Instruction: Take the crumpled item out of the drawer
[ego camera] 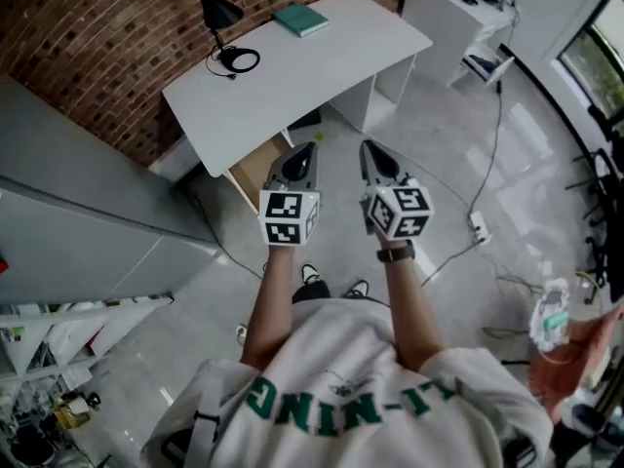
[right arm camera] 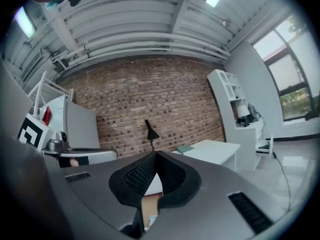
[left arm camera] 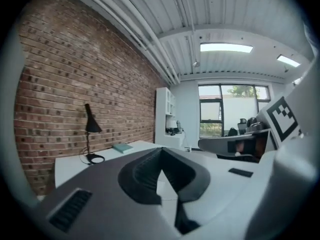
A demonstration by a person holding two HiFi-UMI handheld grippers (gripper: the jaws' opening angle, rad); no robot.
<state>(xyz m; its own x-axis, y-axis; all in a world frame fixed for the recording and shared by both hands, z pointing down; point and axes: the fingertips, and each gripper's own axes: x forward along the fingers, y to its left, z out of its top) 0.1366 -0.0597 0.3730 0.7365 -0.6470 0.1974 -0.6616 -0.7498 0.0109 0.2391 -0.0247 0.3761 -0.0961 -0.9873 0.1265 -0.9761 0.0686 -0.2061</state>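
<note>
Found the left claw (left arm camera: 161, 151) fully closed, its dark ribbed pads meeting at the tip and gripping nothing. Found the right claw (right arm camera: 156, 154) closed the same way, tip to tip, also empty-handed. Held both level and side by side in the air, touching nothing, aimed at a white desk (ego camera: 292, 76) ahead. Spotted the drawer (ego camera: 255, 167) pulled open under the desk's near edge, just ahead of and below the left claw's tip, showing brown wood inside. Noted a black lamp (ego camera: 216, 8) far ahead and to the left of the left claw, and a teal book (ego camera: 300, 19) beyond both tips, its cover too small to read. Read "LI-NING" in green letters, upside down, across the person's white shirt (ego camera: 361, 378) behind the claws. Made out only square black-and-white markers on the left cube (ego camera: 289, 217) and the right cube (ego camera: 402, 213). Could not pick out the crumpled item: lost much of the drawer's inside behind the left claw in the head view, and caught only a pale speck (right arm camera: 150, 220) against brown wood through the slit under the right claw's tips, too small to name.
</note>
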